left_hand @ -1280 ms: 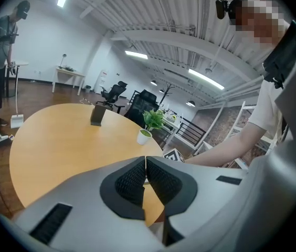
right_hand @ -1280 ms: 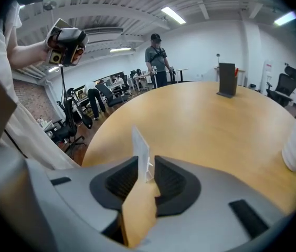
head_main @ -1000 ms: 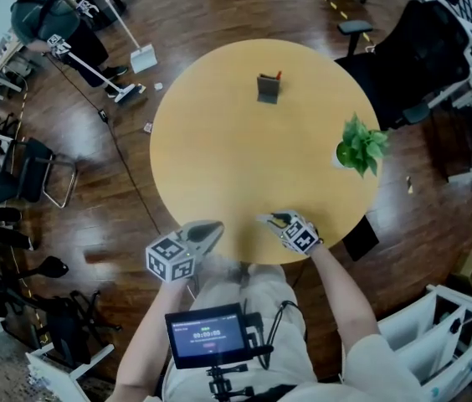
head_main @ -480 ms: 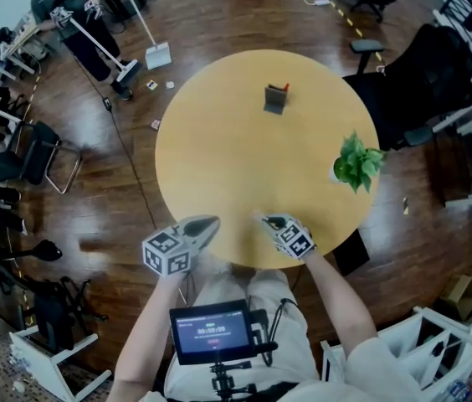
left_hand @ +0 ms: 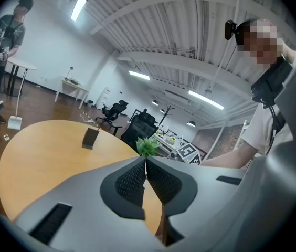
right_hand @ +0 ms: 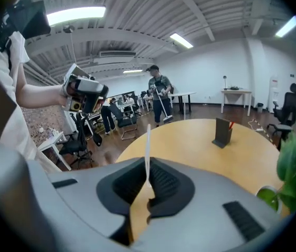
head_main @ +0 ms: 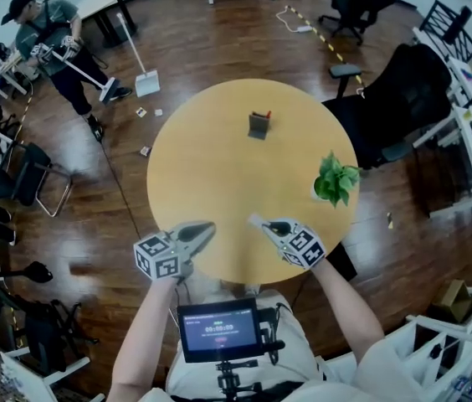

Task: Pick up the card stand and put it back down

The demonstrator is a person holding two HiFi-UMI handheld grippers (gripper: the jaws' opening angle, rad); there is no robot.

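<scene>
The card stand (head_main: 259, 126), a small dark grey upright holder with a red bit at its top, stands on the far part of the round yellow table (head_main: 219, 174). It also shows in the left gripper view (left_hand: 90, 137) and the right gripper view (right_hand: 223, 132). Both grippers hover at the table's near edge, far from the stand. My left gripper (head_main: 207, 227) is shut, its pads meeting with nothing between them (left_hand: 146, 160). My right gripper (head_main: 257, 221) is shut on a thin white card (right_hand: 148, 140), seen edge-on and sticking up from the jaws.
A potted green plant (head_main: 334, 180) stands at the table's right edge. Black office chairs (head_main: 395, 90) crowd the right side. A person with a broom (head_main: 48, 44) and a dustpan (head_main: 146, 80) are at the far left. A tablet (head_main: 219, 329) hangs at my waist.
Both grippers have risen above the table's near edge, the right one more. The card stand has stayed where it was on the table.
</scene>
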